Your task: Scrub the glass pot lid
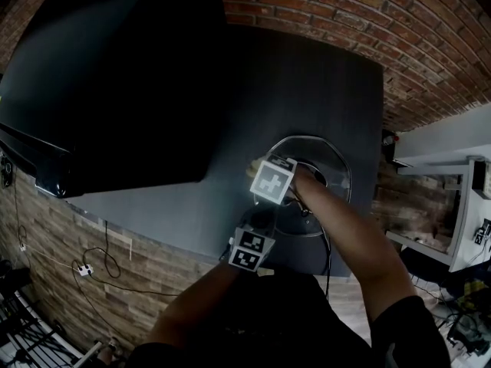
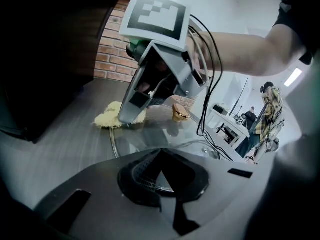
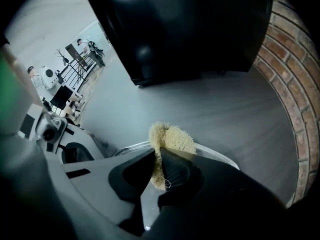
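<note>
On the dark table (image 1: 192,213), my left gripper (image 2: 160,153) clamped the glass pot lid (image 2: 150,134) by its rim. My right gripper (image 3: 159,156) pinched the yellow scrub pad (image 3: 172,138) at the lid's edge.

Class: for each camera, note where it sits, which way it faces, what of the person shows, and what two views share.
Head view: on the head, facing steeply down at the glass lid; both forearms, left tongs, right tongs show.
Left gripper view: on left tongs, facing across the lid at right tongs and forearm.
Right gripper view: on right tongs, facing the clamped scrubber; no body discernible.
Both gripper views share scrubber and lid.
</note>
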The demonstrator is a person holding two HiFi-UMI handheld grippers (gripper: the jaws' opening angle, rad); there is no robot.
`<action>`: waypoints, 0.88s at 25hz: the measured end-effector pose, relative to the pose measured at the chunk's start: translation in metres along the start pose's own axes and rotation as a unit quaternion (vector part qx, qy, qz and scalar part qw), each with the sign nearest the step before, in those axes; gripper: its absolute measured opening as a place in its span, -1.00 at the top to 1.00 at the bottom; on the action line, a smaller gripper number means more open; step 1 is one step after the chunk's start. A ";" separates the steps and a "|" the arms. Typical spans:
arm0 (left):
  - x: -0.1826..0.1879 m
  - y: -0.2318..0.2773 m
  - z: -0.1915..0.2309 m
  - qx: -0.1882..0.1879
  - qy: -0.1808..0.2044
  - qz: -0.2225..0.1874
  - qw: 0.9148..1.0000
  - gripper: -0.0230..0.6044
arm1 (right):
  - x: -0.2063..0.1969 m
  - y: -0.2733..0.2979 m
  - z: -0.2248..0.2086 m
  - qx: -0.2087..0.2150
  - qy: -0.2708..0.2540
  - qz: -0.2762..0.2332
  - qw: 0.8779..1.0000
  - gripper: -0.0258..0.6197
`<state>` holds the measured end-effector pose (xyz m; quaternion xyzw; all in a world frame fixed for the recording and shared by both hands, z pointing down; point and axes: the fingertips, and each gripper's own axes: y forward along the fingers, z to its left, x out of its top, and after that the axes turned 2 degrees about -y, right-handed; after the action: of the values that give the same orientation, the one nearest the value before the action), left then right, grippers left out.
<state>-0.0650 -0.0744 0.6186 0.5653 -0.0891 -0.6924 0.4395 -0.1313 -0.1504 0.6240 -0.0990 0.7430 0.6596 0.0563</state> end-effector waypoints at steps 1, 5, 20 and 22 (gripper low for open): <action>0.000 0.000 0.000 0.000 0.000 0.000 1.000 0.82 | -0.002 -0.001 0.011 0.012 -0.011 0.007 1.000 0.79; -0.001 0.000 0.001 0.002 -0.001 -0.002 1.000 0.82 | -0.003 -0.016 0.061 0.087 -0.048 0.013 0.995 0.79; 0.000 0.001 0.000 0.006 -0.004 -0.003 1.000 0.82 | -0.029 -0.020 -0.033 0.057 0.124 -0.070 0.988 0.79; 0.000 0.001 0.000 0.007 -0.004 -0.002 1.000 0.82 | -0.043 -0.027 -0.056 0.038 0.162 -0.082 0.983 0.79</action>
<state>-0.0651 -0.0749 0.6191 0.5659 -0.0943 -0.6946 0.4340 -0.0812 -0.2055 0.6142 -0.2634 0.7558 0.5995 -0.0074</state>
